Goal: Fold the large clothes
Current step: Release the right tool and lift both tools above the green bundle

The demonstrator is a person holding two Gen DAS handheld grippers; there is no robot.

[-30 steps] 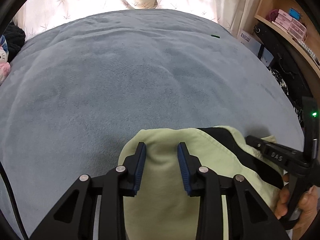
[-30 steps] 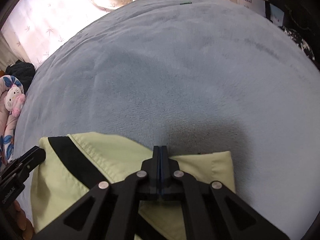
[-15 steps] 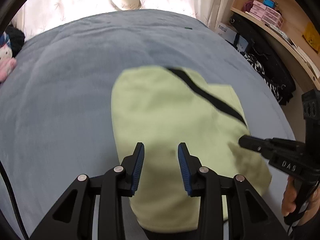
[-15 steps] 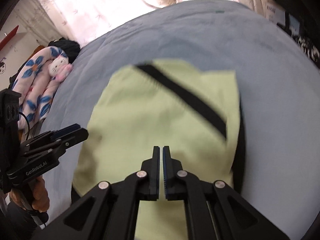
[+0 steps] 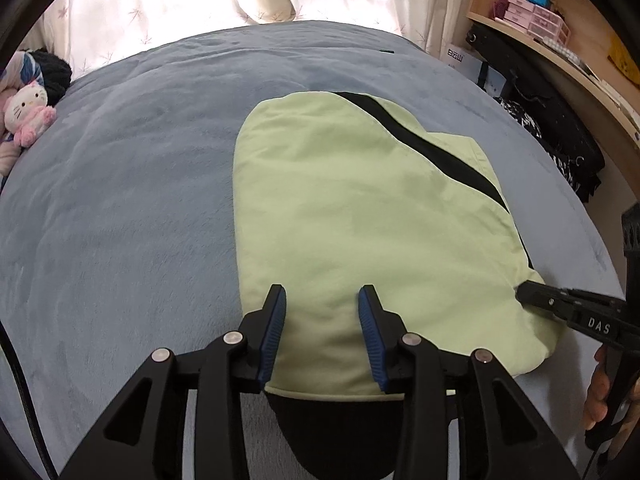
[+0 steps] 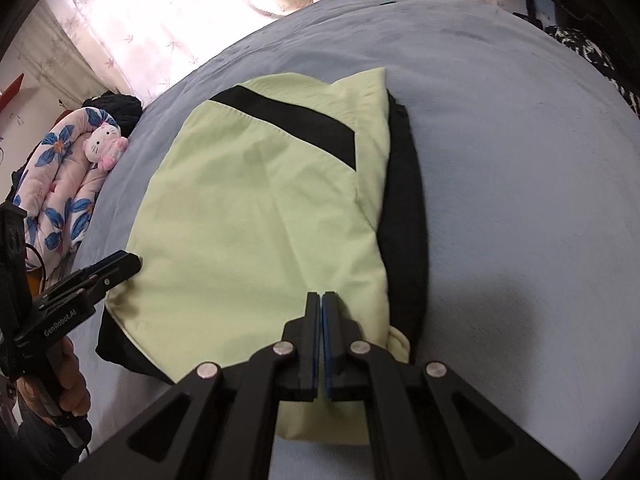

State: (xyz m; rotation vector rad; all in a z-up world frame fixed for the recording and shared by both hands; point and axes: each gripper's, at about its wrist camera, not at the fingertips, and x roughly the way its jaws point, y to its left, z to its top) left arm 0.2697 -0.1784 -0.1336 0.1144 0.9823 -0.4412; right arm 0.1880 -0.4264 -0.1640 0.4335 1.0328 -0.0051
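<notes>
Lying folded on the grey plush bedspread, the pale-green, black-striped garment is judged released, left gripper having just spread empty, right gripper pressed together at its six-o'clock edge, so smoothing is next.

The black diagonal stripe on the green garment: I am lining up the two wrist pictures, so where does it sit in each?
Left wrist view: the black stripe runs from upper centre down to the right, along the light green garment.
Right wrist view: the black stripe crosses the garment's upper part, left of centre.
Shared landmark: the pink and white plush cat, at the left edge of the blue blanket.
</notes>
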